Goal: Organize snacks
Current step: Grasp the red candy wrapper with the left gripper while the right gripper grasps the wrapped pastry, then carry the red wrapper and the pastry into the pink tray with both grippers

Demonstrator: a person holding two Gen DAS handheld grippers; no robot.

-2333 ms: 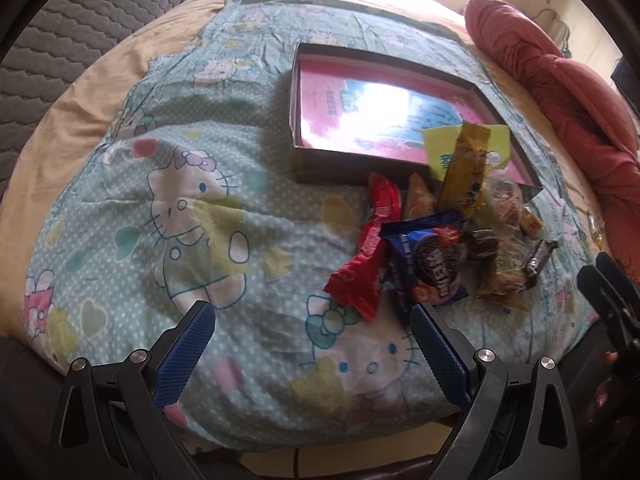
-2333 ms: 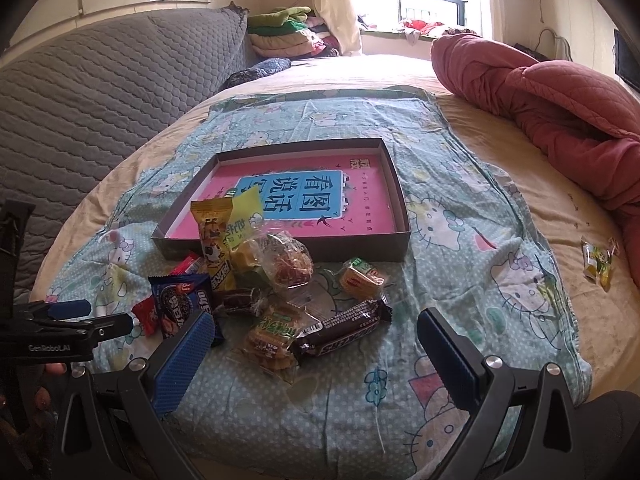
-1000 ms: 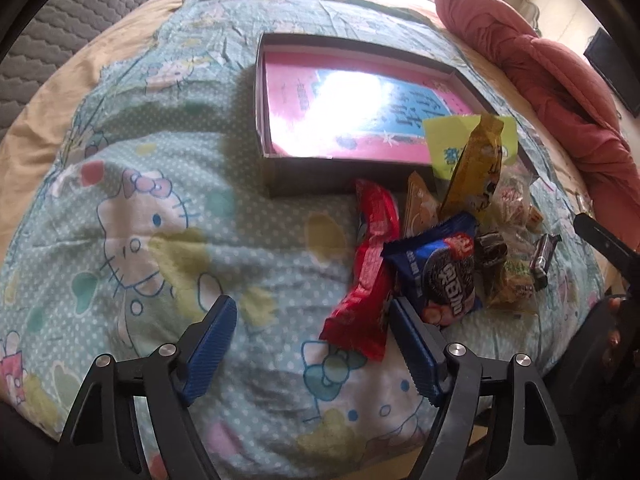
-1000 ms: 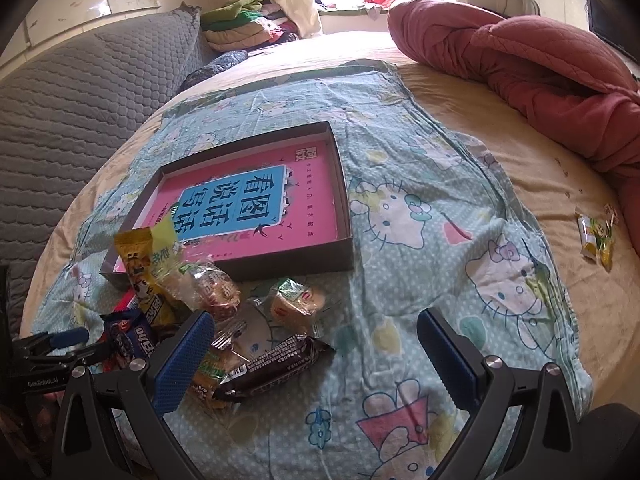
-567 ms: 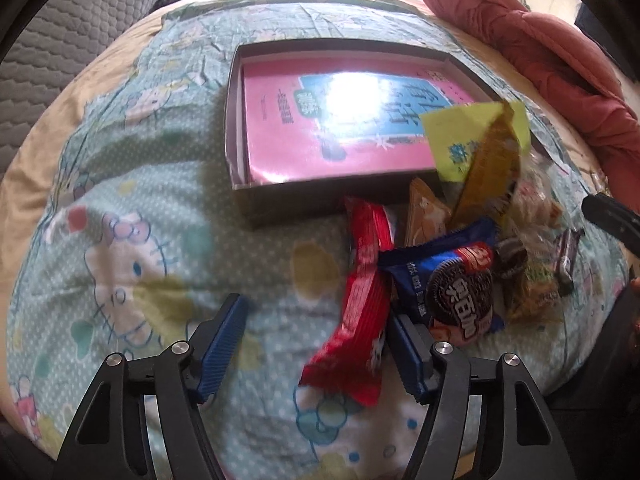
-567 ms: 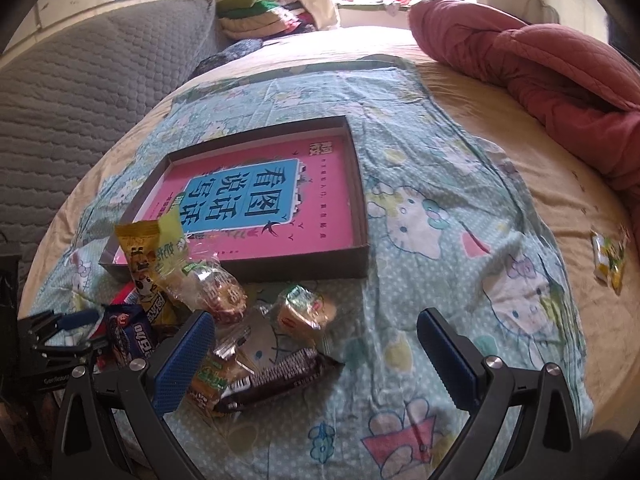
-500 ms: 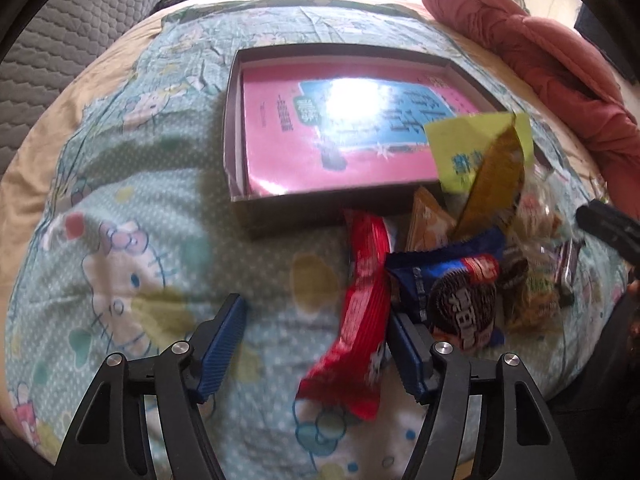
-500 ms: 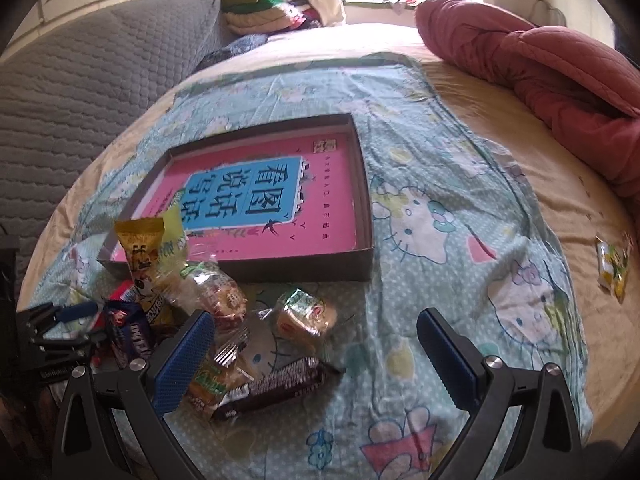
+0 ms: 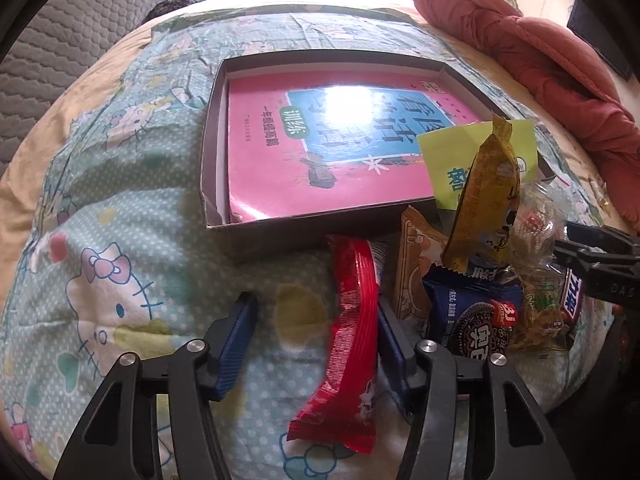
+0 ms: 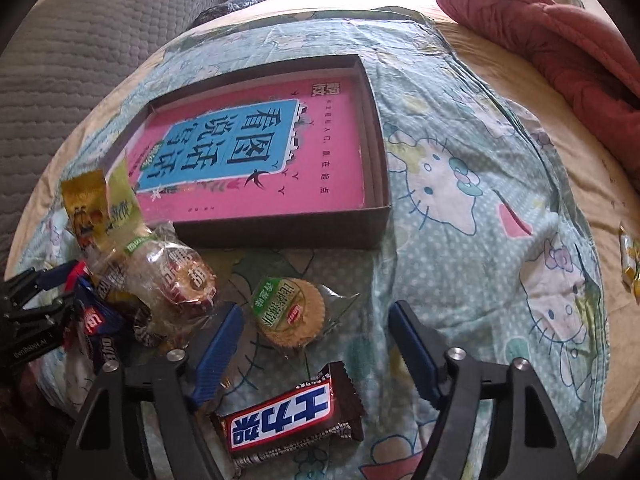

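Looking over a bed [image 10: 500,92] spread with a cartoon-cat sheet [image 9: 120,240], I see the snacks [image 9: 480,280] heaped against the near wall of a shallow box [image 10: 280,232]. My left gripper [image 9: 312,336] and right gripper [image 10: 316,340] are both spread; a red quilt [image 10: 540,28] lies beyond the box.

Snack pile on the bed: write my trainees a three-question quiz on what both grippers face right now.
1. True or false: the left gripper has the red wrapper between its open fingers.
2. Which snack lies nearest the right gripper: A round biscuit, B blue cookie pack?
3. What lies inside the box?
Key: 1 true. 2 A. 3 A pink book.
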